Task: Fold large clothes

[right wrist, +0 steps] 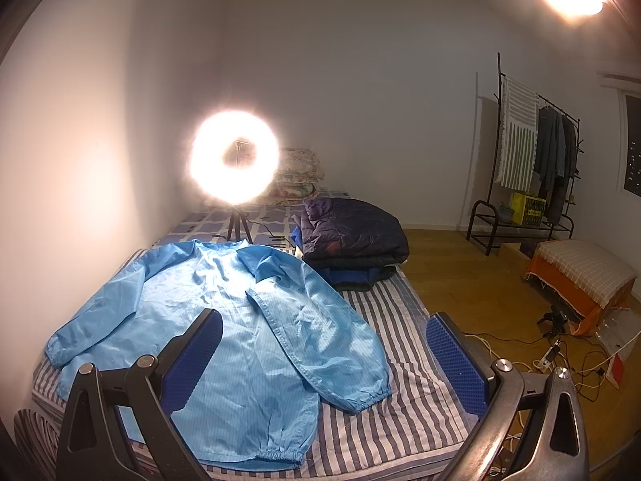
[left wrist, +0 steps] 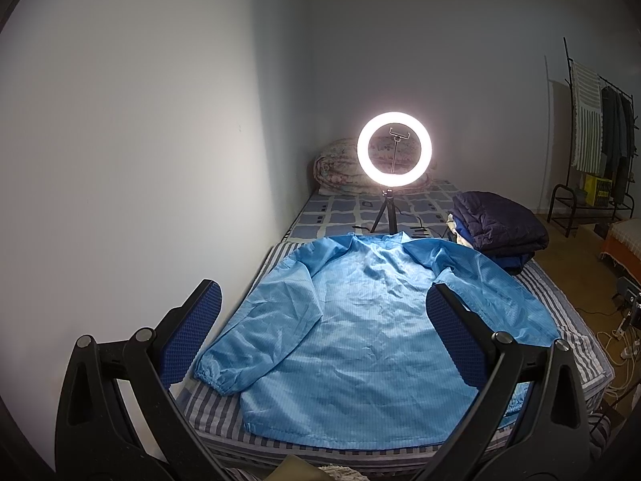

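A light blue long-sleeved jacket (left wrist: 352, 332) lies spread flat on the striped bed (left wrist: 216, 413), collar toward the far end, both sleeves angled down along its sides. It also shows in the right wrist view (right wrist: 224, 320). My left gripper (left wrist: 322, 300) is open and empty, held above the jacket's lower half. My right gripper (right wrist: 324, 330) is open and empty, held above the jacket's right sleeve (right wrist: 332, 344) and the bed's striped cover (right wrist: 404, 344).
A lit ring light on a tripod (left wrist: 394, 152) stands on the bed beyond the collar. A stack of folded dark clothes (left wrist: 500, 228) sits at the jacket's far right. A wall runs along the left. Floor cables (right wrist: 561, 356), an orange stool (right wrist: 581, 276) and a clothes rack (right wrist: 533, 160) are to the right.
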Action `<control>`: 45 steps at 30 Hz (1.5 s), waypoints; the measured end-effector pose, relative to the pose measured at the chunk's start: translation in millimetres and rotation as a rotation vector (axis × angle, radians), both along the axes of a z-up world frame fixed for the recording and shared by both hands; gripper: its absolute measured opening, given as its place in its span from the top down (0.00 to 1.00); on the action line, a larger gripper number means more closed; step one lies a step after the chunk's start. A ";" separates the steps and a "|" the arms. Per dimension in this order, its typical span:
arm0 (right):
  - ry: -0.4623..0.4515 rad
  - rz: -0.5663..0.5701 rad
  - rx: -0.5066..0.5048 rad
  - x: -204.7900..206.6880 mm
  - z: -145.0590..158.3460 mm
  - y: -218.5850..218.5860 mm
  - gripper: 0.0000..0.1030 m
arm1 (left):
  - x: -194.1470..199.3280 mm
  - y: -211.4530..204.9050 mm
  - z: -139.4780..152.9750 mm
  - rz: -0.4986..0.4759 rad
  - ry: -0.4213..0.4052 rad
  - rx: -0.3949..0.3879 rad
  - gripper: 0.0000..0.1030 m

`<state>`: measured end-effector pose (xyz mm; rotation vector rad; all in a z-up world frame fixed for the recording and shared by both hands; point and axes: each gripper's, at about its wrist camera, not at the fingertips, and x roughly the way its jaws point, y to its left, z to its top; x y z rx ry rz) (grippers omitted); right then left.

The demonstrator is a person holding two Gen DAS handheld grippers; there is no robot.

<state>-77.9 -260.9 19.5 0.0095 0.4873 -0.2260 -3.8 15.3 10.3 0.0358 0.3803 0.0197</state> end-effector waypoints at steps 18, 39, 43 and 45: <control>-0.002 0.000 -0.002 1.1 2.2 1.7 0.00 | 4.8 5.4 8.8 0.004 -0.004 0.003 0.00; -0.001 0.001 -0.003 2.1 3.2 2.9 0.00 | 4.6 6.2 9.5 0.004 -0.008 0.005 0.00; -0.002 0.001 -0.003 2.1 2.2 3.3 0.00 | 2.8 4.5 7.5 0.004 -0.009 0.006 0.00; -0.002 0.001 -0.003 2.3 2.7 3.4 0.00 | 3.7 5.6 9.0 0.004 -0.008 0.006 0.00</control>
